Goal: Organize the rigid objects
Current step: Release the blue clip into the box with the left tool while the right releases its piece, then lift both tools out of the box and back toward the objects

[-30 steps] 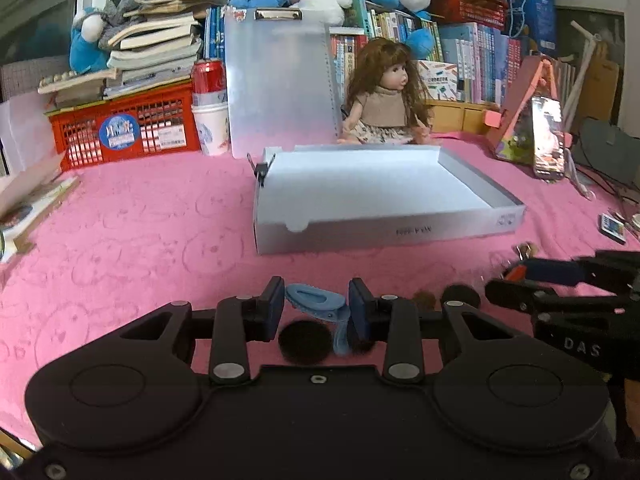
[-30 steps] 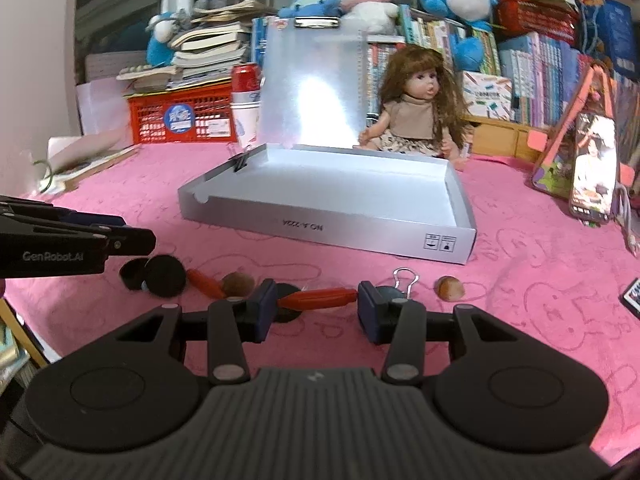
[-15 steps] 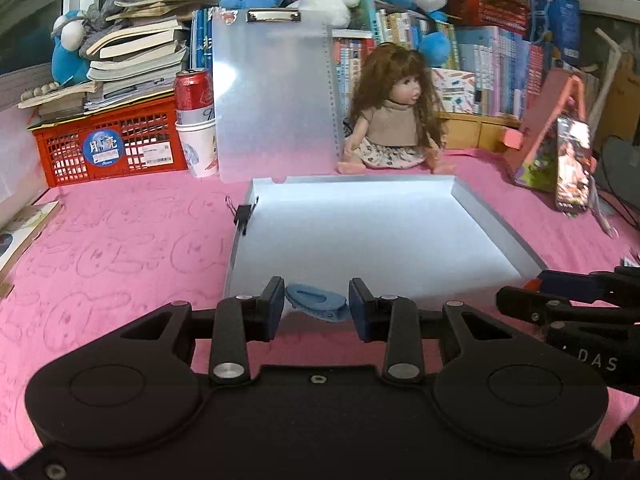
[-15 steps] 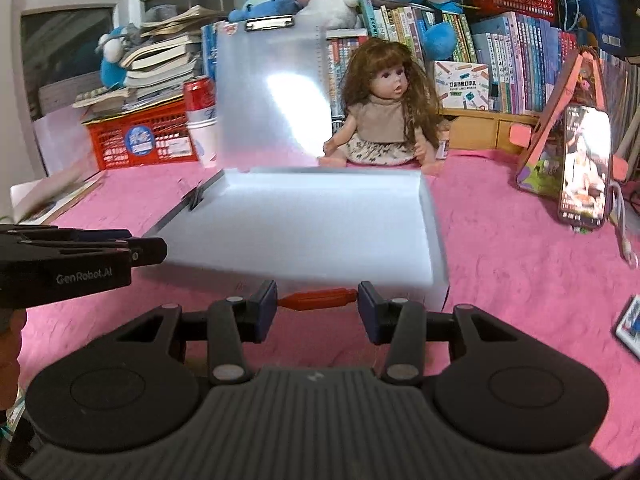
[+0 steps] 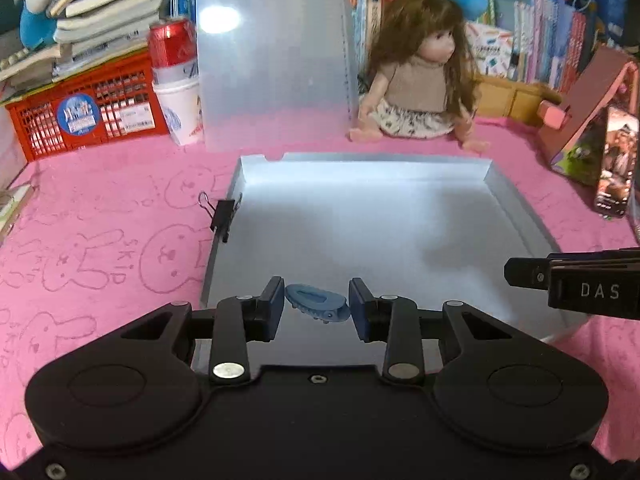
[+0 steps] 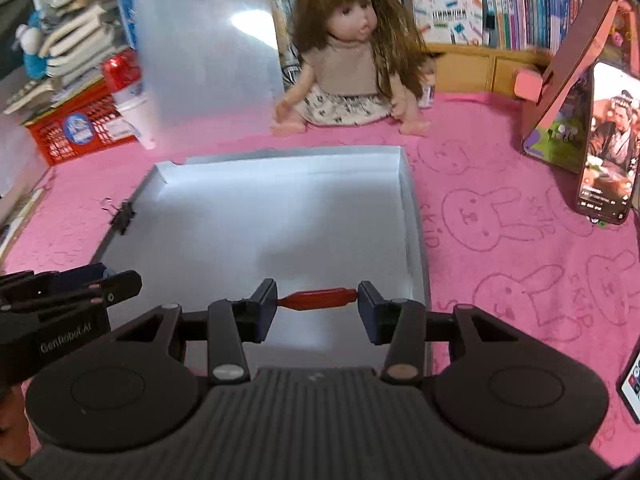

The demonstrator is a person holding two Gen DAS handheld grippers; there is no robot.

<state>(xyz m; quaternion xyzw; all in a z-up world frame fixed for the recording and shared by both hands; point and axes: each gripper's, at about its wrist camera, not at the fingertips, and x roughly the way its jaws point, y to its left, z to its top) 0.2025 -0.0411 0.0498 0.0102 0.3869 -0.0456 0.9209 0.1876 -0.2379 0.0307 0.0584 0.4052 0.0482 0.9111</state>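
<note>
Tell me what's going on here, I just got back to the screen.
A person is tidying small items into the grey tray on the pink cloth. The left tool is shut on a blue hair clip, and the right tool is shut on a small red piece. Both hover over the tray's near end, nothing released yet. The tray looks bare inside; a black binder clip sits on its left wall.

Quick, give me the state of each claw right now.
Left claw: shut on the blue hair clip, above the grey tray.
Right claw: shut on the red stick, gripped end to end.
</note>
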